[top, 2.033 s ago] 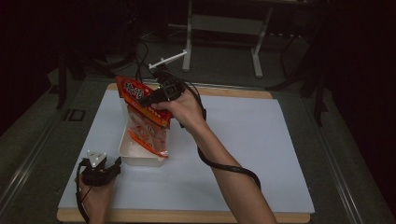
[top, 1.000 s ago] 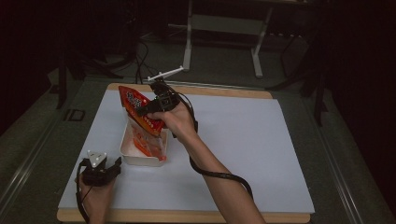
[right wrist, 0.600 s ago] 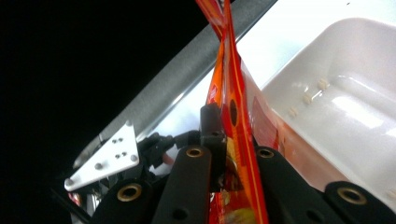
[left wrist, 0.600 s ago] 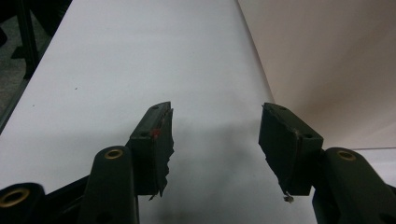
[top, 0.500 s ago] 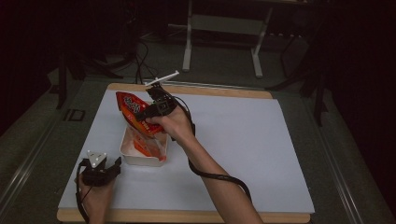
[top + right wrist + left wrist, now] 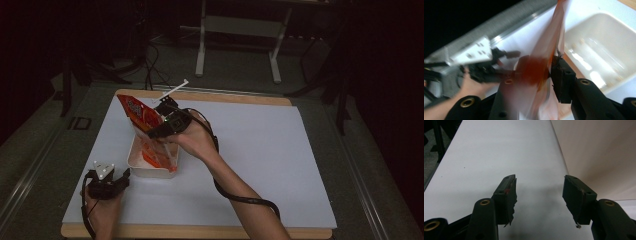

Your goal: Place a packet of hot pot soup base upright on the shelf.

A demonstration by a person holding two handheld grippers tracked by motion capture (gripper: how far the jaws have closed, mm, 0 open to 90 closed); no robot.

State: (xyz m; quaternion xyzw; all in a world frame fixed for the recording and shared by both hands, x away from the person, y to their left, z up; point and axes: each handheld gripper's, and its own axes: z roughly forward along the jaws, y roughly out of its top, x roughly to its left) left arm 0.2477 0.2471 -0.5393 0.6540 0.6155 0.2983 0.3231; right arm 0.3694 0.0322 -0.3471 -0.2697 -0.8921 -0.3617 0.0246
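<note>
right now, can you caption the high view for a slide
Right gripper holds an orange snack bag tilted over a white tub; left gripper rests open nearby.

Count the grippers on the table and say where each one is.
2: the left gripper rests near the table's front-left edge, open; the right gripper holds the orange bag above the white tray.

The orange-red packet [image 6: 141,120] held over the white tub [image 6: 150,167] carries a round printed mark near its top, too small and blurred to read. No other text, label or number is legible anywhere around the tub.
</note>
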